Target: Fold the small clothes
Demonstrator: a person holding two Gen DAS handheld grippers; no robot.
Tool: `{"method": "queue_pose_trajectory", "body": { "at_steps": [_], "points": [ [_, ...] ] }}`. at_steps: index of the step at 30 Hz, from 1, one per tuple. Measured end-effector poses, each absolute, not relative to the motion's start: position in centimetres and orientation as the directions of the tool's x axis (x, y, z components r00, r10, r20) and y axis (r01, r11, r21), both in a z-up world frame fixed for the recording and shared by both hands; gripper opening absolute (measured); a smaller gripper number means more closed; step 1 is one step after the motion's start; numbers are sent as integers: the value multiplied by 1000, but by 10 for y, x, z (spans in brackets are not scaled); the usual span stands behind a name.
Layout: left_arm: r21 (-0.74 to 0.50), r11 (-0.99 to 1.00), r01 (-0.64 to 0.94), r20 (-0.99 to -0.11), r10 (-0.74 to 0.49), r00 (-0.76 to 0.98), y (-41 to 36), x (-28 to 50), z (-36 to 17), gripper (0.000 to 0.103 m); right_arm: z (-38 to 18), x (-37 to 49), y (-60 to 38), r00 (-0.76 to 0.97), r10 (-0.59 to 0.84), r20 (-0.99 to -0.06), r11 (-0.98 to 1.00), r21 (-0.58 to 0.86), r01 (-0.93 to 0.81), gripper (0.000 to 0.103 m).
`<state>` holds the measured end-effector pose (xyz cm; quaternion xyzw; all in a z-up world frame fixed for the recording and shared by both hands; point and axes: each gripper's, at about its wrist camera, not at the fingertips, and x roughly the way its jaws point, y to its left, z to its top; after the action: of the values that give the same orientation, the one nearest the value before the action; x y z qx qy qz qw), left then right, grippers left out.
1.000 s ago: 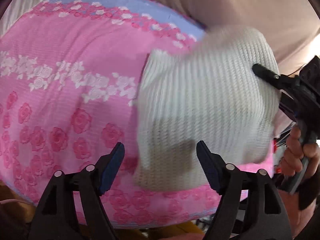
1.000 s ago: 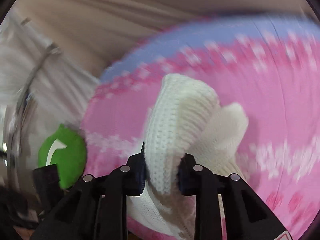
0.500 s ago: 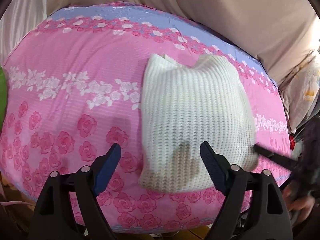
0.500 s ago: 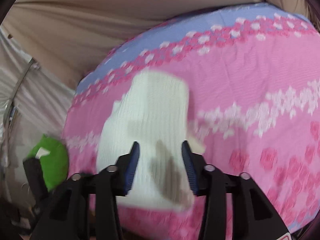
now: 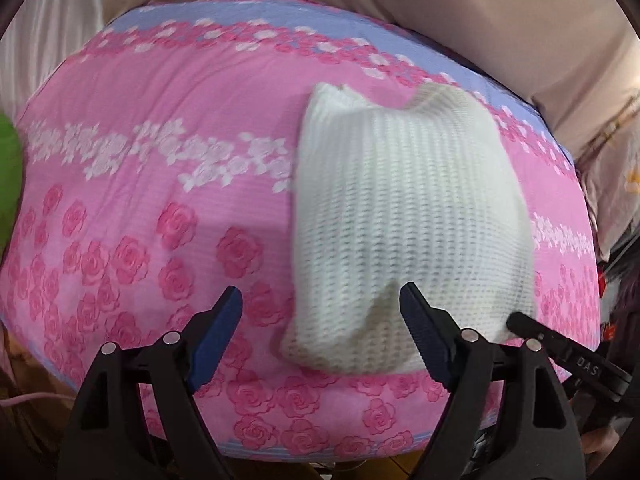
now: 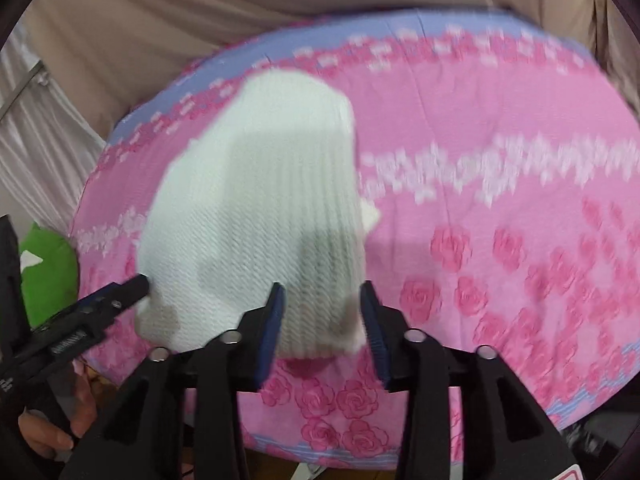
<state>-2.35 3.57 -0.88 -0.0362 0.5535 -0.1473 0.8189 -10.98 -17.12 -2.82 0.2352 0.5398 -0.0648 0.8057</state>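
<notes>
The right gripper [image 6: 322, 316] is seen with its blue-padded fingers [image 6: 271, 320] parted; they have just been opening, and the near edge of the white knitted garment [image 6: 256, 216] lies between them without being pressed by either pad. The left gripper [image 5: 320, 332] is held with its fingers [image 5: 218, 332] spread wide, nothing being clamped: one pad is poised over bare cloth, the other over the garment's near edge. The garment is laid folded and flat on a pink rose-patterned cover [image 5: 140, 200], toward the cover's right-hand side in the left wrist view, with two small corners showing at its far edge. A blue band is seen along the cover's far border, beige fabric [image 6: 200, 12] beyond it, and a green object [image 6: 48, 264] beside the cover.
</notes>
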Motion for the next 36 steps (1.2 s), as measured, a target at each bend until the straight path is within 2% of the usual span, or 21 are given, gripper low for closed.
{"method": "queue_pose_trajectory", "body": {
  "at_steps": [1,3,6,9,11,12,14,16,18,20,22,25,28,31,34,35,36],
  "points": [
    [-218,959,184,-905,-269,329,40,-22,-15,78,-39,-110,-179,404,187,-895,857,350,379,55],
    [-227,963,147,-918,-262,297,47,-21,-27,78,-58,-113,-185,415,315,-854,797,475,373,56],
    [-213,969,126,-915,-243,322,52,-25,-22,78,-59,-101,-181,428,378,-821,774,534,339,19],
    [-173,972,158,-888,-224,401,49,-33,-4,78,18,-99,-165,586,332,-739,823,531,203,15],
    [-165,970,179,-884,-226,409,44,-34,0,78,70,-105,-155,678,284,-678,874,474,108,14],
    [-154,971,184,-888,-218,405,41,-34,-2,78,77,-106,-154,694,253,-674,895,435,95,14],
    [-163,968,191,-892,-227,391,38,-33,-5,78,33,-94,-165,594,192,-781,920,354,169,15],
    [-160,968,191,-887,-226,402,38,-35,-1,78,-44,-83,-178,377,182,-908,914,298,276,16],
    [-157,969,192,-876,-227,426,40,-38,5,79,-77,-93,-185,332,264,-905,867,374,330,18],
    [-186,962,201,-873,-256,416,42,-39,8,79,-66,-103,-189,380,281,-881,839,418,348,25],
    [-202,952,231,-867,-284,410,42,-43,13,79,-56,-114,-197,418,302,-857,818,458,349,40],
    [-149,950,274,-876,-256,410,35,-50,13,80,-50,-131,-206,418,321,-850,808,476,348,43],
    [-165,950,266,-892,-259,371,32,-46,5,80,-61,-137,-194,376,332,-865,833,455,314,48],
    [-144,946,292,-895,-250,370,28,-49,5,80,-81,-122,-164,315,293,-903,897,374,237,50],
    [-85,934,348,-930,-200,308,16,-50,-9,80,-80,-106,-141,361,223,-906,940,298,168,51],
    [-79,933,351,-938,-188,290,15,-50,-13,80,-79,-96,-138,378,235,-896,933,316,170,50],
    [-65,939,338,-950,-162,268,16,-49,-21,80,-79,-89,-138,390,263,-882,921,349,170,40]
  ]
}}
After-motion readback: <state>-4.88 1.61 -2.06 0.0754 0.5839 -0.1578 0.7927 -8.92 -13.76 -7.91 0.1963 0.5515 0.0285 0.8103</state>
